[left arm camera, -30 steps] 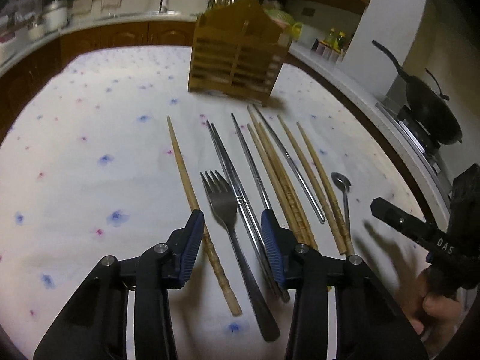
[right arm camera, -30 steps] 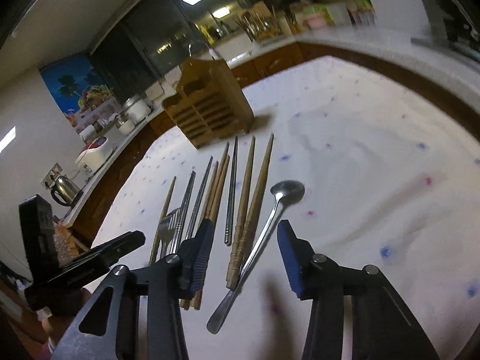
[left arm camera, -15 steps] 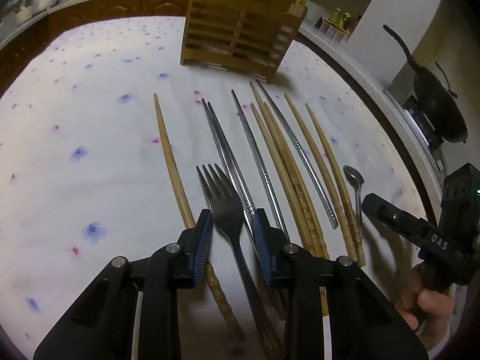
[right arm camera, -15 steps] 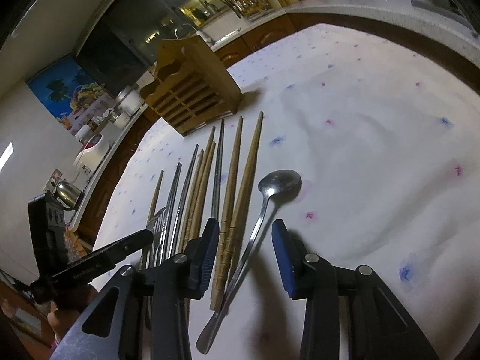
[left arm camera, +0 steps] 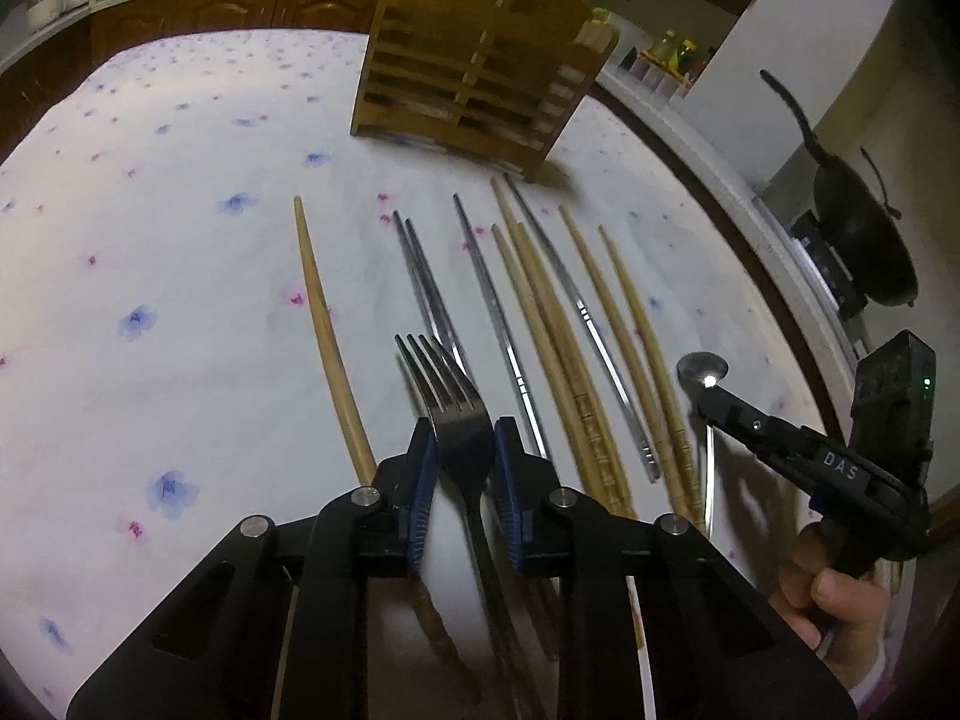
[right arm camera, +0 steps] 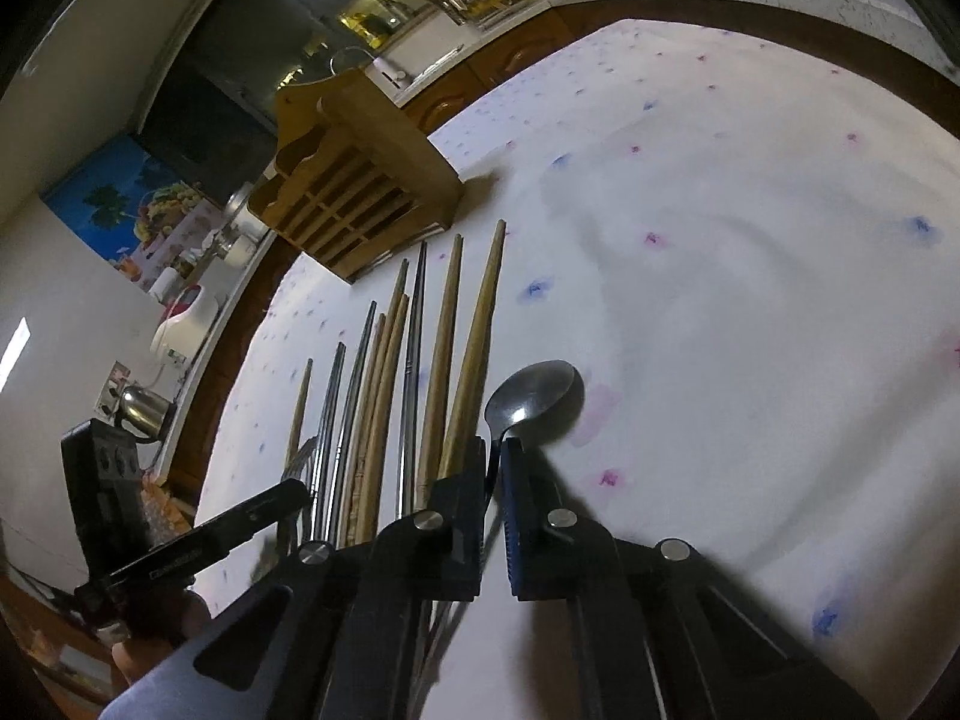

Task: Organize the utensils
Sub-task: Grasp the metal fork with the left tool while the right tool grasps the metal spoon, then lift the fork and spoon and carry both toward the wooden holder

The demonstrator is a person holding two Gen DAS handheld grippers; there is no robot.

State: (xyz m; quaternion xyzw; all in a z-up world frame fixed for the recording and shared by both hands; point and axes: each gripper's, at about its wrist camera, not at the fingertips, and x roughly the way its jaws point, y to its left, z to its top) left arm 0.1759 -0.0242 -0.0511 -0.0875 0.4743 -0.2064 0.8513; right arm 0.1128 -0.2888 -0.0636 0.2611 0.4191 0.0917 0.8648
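Observation:
My left gripper [left arm camera: 461, 441] is shut on the neck of a steel fork [left arm camera: 447, 387], tines pointing away. My right gripper [right arm camera: 493, 461] is shut on the thin handle of a steel spoon [right arm camera: 534, 399], its bowl just beyond the fingertips; this gripper also shows in the left wrist view [left arm camera: 708, 399]. Several wooden chopsticks [left arm camera: 558, 330] and metal chopsticks [left arm camera: 501, 330] lie in a row on the flowered cloth between fork and spoon. One wooden chopstick [left arm camera: 327, 330] lies alone to the left. A slatted wooden utensil holder [left arm camera: 480, 84] stands behind them.
The flowered cloth [left arm camera: 150, 240] covers the table. A black wok [left arm camera: 864, 252] sits on the stove to the right. A kettle [right arm camera: 141, 411] and a rice cooker [right arm camera: 186, 318] stand on the counter past the table's left edge.
Both grippers have moved down and forward and closed: the left one onto the fork, the right one onto the spoon handle. They were open a second ago.

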